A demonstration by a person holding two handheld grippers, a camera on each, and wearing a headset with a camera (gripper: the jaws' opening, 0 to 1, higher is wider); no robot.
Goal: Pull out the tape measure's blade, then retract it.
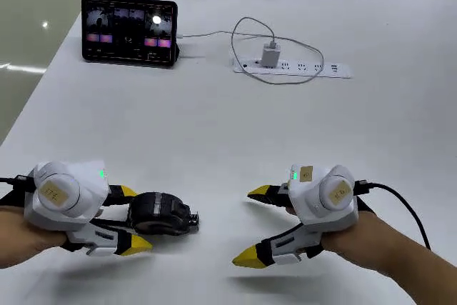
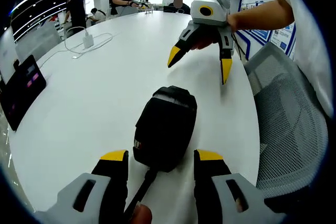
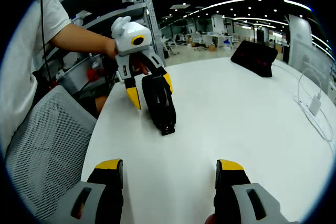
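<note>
Two grippers low over tabletop (image 1: 214,126): left gripper (image 1: 133,218) jaws straddling tape measure (image 1: 161,213), not visibly clamped; long axis and blade end toward right gripper (image 1: 253,224), jaws wide, nearby, facing it.

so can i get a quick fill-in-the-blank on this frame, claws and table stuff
1. The left claw has its jaws on either side of the black ___.
2. The right claw is open and holds ___.
3. The charger is plugged into the white ___.
Missing words: tape measure; nothing; power strip.
</note>
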